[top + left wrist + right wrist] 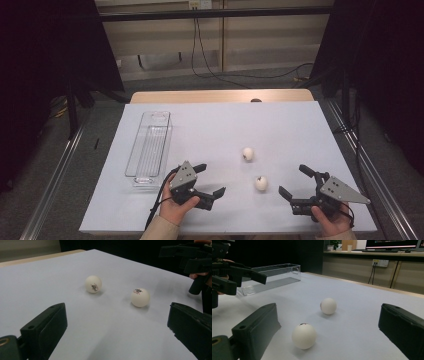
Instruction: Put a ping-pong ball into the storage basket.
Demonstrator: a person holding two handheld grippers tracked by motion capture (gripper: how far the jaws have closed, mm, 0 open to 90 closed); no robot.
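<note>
Two white ping-pong balls lie on the white table sheet. One ball [248,153] [93,284] [328,306] sits farther from the person. The other ball [261,183] [140,297] [304,336] lies between the two grippers. My left gripper [212,178] [115,327] is open, pointing right toward the balls, with nothing between its jaws. My right gripper [292,179] [329,327] is open too, pointing left, and the nearer ball rests just ahead of its left jaw. Neither gripper touches a ball.
A clear plastic oblong tray [149,150] [272,277] stands empty at the left of the table sheet [225,120], just beyond the left hand. The table's front edge runs close under both hands. Dark curtains and metal rails flank the table.
</note>
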